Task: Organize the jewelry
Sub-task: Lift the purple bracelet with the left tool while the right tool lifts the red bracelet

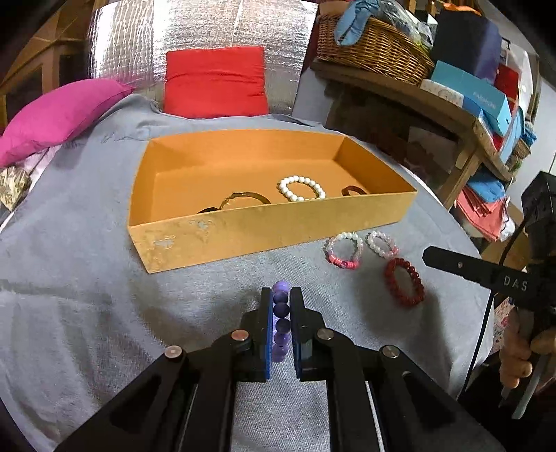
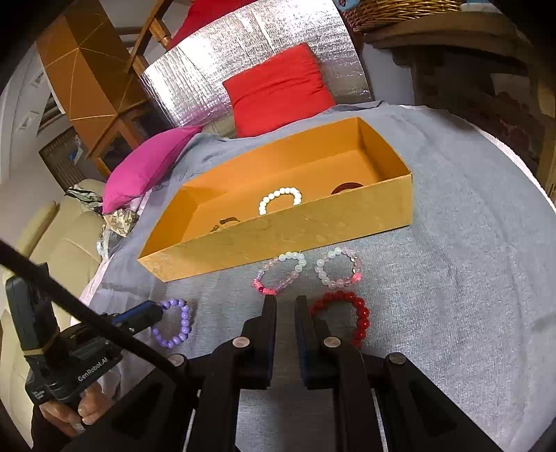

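My left gripper (image 1: pixel 280 295) is shut on a purple bead bracelet (image 1: pixel 280 321) just above the grey cloth, in front of the orange box (image 1: pixel 271 229); the right wrist view shows the bracelet (image 2: pixel 175 323) hanging from it. The box holds a white bead bracelet (image 1: pixel 301 187), a dark bangle (image 1: pixel 236 201) and another dark ring (image 1: pixel 354 190). A pink-and-white bracelet (image 1: pixel 344 250), a pale pink bracelet (image 1: pixel 382 243) and a red bead bracelet (image 1: pixel 405 281) lie on the cloth right of it. My right gripper (image 2: pixel 285 300) is nearly closed and empty, hovering by the red bracelet (image 2: pixel 347 313).
A magenta cushion (image 1: pixel 59 114) and a red cushion (image 1: pixel 215 81) lie behind the box against silver foil sheet (image 1: pixel 194 31). A wooden shelf (image 1: pixel 434 101) with a wicker basket (image 1: pixel 375 48) and boxes stands at the right. A cream sofa (image 2: pixel 52 240) is at the left.
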Tool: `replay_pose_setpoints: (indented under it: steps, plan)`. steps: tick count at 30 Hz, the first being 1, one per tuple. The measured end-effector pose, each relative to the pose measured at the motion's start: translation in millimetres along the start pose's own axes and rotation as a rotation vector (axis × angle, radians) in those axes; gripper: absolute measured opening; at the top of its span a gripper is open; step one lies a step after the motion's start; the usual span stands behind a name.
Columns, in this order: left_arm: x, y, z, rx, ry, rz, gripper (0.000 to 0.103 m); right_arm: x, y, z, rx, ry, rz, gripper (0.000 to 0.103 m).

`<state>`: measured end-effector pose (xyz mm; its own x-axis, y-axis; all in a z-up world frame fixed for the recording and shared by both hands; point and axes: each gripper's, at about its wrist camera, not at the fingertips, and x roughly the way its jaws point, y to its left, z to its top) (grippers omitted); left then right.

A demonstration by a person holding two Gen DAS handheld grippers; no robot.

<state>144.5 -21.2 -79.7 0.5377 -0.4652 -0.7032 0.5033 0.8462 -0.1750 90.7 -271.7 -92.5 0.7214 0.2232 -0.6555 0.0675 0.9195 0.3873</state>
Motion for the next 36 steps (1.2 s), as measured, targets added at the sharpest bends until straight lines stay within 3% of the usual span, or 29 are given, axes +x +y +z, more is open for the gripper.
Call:
replay_pose_setpoints:
  steps: [14,18,22,24,26,33,36]
  plan:
    - [-7.1,5.1,-0.3,-0.037,-0.014,-0.009,0.01,6.1,32.0,-5.8,-0.044,0.014,0.07,0.013]
    - [-0.7,18.5,-7.2,-0.059,0.028,0.013,0.01,9.8,34.3,-5.0,-0.06,0.014,0.004,0.013]
    - [-2.4,27.6,-12.0,-0.069,0.037,0.017,0.01,7.4,9.4,0.9,-0.016,0.011,-0.101,0.014]
    - [-3.8,28.7,-13.5,-0.066,0.038,0.017,0.01,9.3,-8.7,1.7,0.021,0.039,-0.146,0.024]
    - [-4.5,27.4,-13.8,-0.059,0.037,0.019,0.01,11.0,-22.3,1.3,0.063,0.059,-0.17,0.042]
    - [2.6,13.9,-13.0,-0.033,0.049,0.008,0.01,26.0,-36.1,-3.3,0.088,0.137,-0.158,0.043]
    - [4.9,9.4,-13.7,-0.02,0.055,0.004,0.01,41.3,-25.5,-10.1,0.021,0.181,-0.232,0.043]
